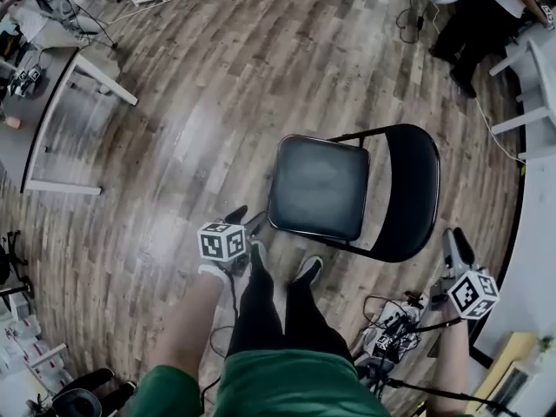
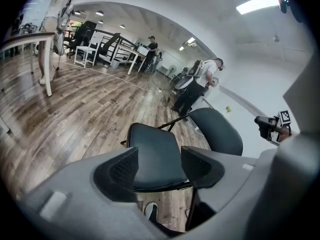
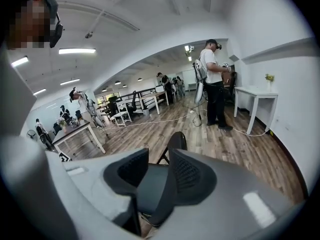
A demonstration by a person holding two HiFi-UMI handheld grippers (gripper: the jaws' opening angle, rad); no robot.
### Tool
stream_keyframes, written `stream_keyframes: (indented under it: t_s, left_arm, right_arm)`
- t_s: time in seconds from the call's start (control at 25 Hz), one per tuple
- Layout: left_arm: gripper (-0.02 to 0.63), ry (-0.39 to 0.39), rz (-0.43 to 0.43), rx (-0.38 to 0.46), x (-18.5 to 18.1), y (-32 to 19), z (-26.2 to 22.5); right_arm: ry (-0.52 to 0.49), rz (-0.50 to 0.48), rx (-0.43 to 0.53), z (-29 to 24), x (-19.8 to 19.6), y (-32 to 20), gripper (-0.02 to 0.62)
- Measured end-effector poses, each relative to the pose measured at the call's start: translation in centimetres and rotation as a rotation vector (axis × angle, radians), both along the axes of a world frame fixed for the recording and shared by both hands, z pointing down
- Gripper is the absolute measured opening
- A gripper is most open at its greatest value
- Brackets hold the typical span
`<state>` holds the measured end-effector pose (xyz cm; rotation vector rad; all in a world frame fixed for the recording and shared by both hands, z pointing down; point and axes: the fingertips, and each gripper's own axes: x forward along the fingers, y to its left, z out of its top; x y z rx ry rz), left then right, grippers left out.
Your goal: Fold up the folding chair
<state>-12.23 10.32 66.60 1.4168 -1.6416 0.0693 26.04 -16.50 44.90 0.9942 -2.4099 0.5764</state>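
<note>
**Folding chair and the two grippers.** One black folding chair stands unfolded on the wooden plank floor, near the middle of the room. Its padded seat lies level and its curved backrest is on the right in the head view.

The left gripper hangs just beside the near left corner of the seat, apart from it. In the left gripper view its jaws are spread, and the seat's near edge shows in the gap beyond them. Neither pad presses on it.

The right gripper hangs near the backrest's near right side, apart from it. In the right gripper view its jaws stand partly apart with the chair seen edge-on beyond them. Nothing is pinched.

**Counts.** There is one chair and two grippers, each bearing one marker cube. The person's two shoes stand just near of the seat.

**Surroundings.** A white-legged bench stands at the far left and white furniture lines the right edge. Cables trail across the far floor. Another person stands at the far right. Ceiling strip lights show in both gripper views.
</note>
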Motion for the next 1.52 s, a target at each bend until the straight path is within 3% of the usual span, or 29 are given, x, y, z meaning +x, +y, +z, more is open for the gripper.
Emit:
stream_keyframes:
  t_s: [0.2, 0.48, 0.76, 0.92, 1.04, 1.2, 1.36, 1.52]
  left_arm:
    - [0.287, 0.068, 0.02, -0.061, -2.0, -1.0, 8.7]
    - [0.301, 0.214, 0.044, -0.116, -5.4, -2.6, 20.2]
    - [0.353, 0.291, 0.132, -0.141, -6.6, -5.3, 27.4]
    - [0.364, 0.356, 0.167, -0.133, -5.7, -6.9, 31.3]
    - [0.385, 0.458, 0.172, -0.105, -4.4, -8.1, 33.2]
    - [0.399, 0.587, 0.169, -0.081, -3.1, -9.0, 34.8]
    - [0.403, 0.643, 0.194, -0.097, -2.0, -9.6, 35.9]
    - [0.403, 0.692, 0.221, -0.115, -0.9, -10.0, 35.8]
  right_arm:
    - [0.087, 0.021, -0.026, 3.7, -1.2, -1.5, 0.198]
    - [0.19, 0.147, -0.094, 8.8, -2.1, -3.4, 0.272]
    - [0.311, 0.19, -0.136, 12.3, -3.4, -4.4, 0.298]
    - [0.401, 0.209, -0.113, 13.4, -3.2, -5.8, 0.308]
    - [0.399, 0.222, -0.11, 14.0, -2.5, -6.6, 0.319]
    - [0.316, 0.198, -0.191, 16.0, -3.4, -6.5, 0.331]
    - [0.288, 0.152, -0.274, 17.9, -4.3, -5.9, 0.331]
    - [0.316, 0.141, -0.296, 19.3, -4.9, -6.1, 0.322]
